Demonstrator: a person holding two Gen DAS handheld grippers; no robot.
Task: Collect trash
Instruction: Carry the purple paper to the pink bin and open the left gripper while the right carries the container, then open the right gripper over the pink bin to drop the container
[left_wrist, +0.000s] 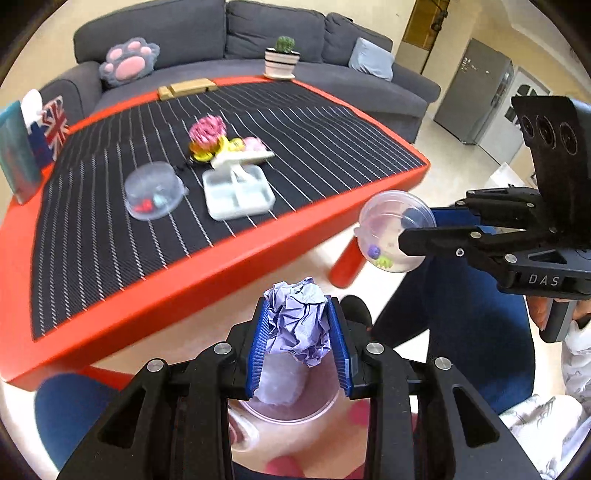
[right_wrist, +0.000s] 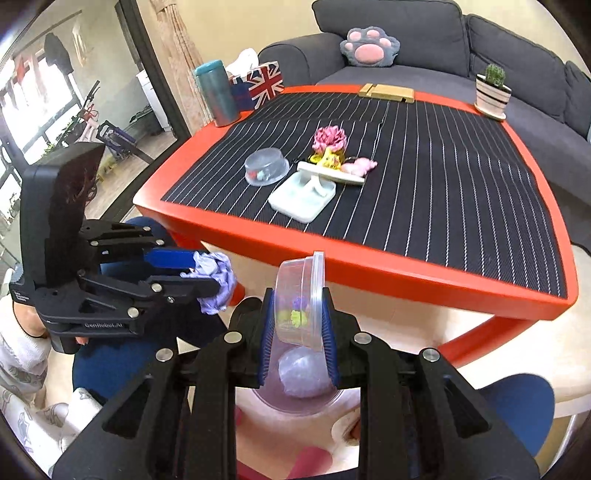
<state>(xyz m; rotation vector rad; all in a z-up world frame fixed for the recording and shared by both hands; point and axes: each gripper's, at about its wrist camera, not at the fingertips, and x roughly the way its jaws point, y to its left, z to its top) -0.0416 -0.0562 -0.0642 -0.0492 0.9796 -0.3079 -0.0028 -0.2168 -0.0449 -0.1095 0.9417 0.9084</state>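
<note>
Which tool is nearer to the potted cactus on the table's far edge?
Right. The right tool, holding a clear tub, is off the table side where the cactus stands; the left tool, gripping crumpled paper, is further from that side.

My left wrist camera sits just behind its gripper (left_wrist: 297, 332), looking forward and steeply down past the near edge of the red table (left_wrist: 207, 273); the sofa (left_wrist: 207, 33) lies beyond. My right wrist camera does likewise behind its gripper (right_wrist: 297, 325), from further right, table (right_wrist: 406, 273) close ahead. Each view catches the other gripper at its side: right one (left_wrist: 417, 232), left one (right_wrist: 207, 273). Both share the tabletop, white tray (left_wrist: 240, 194) (right_wrist: 303, 199), sofa.
</note>
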